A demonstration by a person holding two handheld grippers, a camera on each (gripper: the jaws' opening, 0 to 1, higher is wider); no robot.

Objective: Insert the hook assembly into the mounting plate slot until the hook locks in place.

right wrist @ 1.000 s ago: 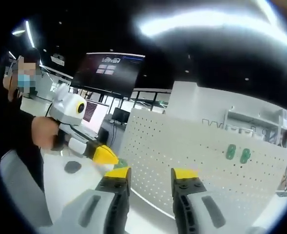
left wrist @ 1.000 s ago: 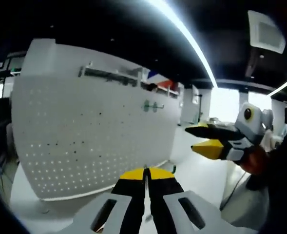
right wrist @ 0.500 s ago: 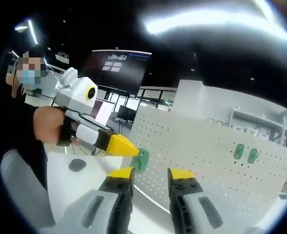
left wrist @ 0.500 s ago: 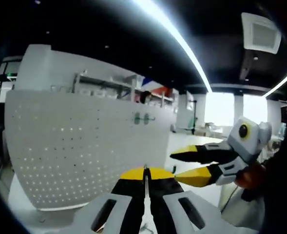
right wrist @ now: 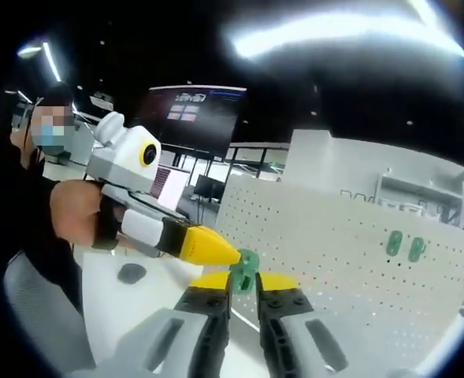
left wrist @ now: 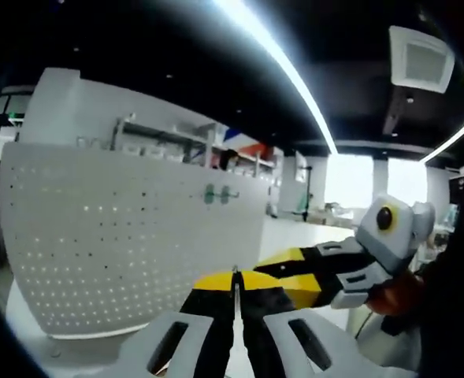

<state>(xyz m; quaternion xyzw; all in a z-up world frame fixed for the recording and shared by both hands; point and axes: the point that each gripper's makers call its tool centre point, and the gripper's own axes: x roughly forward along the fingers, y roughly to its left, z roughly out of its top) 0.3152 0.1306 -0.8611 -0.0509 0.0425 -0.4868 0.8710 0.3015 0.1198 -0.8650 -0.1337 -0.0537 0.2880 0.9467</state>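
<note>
Handover looks to be the step in hand, judging by how things lie: a small green hook sits at the tip of the left gripper, pinched between its yellow jaws, and the right gripper has its own yellow-tipped jaws drawn close on either side of that same piece; whether they already bear on it I cannot tell, for only a narrow gap shows between them and the green part stands just at their tips; in the left gripper view that tool's jaws are pressed together, a thin seam between them, and the hook itself is hidden there; the right gripper comes in from the right of that view, its jaws laid close together across the tips of the left one, held by a hand on its grip; the left tool is carried by a bare hand wrapped round its handle, forearm reaching forward; beyond the two tools stands the white pegboard, upright on the table, well apart from the hook; two green hooks already sit side by side on it, high up; the next move, as I judge it, calls for a firm hold by one tool, a release by the other, then a carry to the board with the hook's back squared to a slot.
</note>
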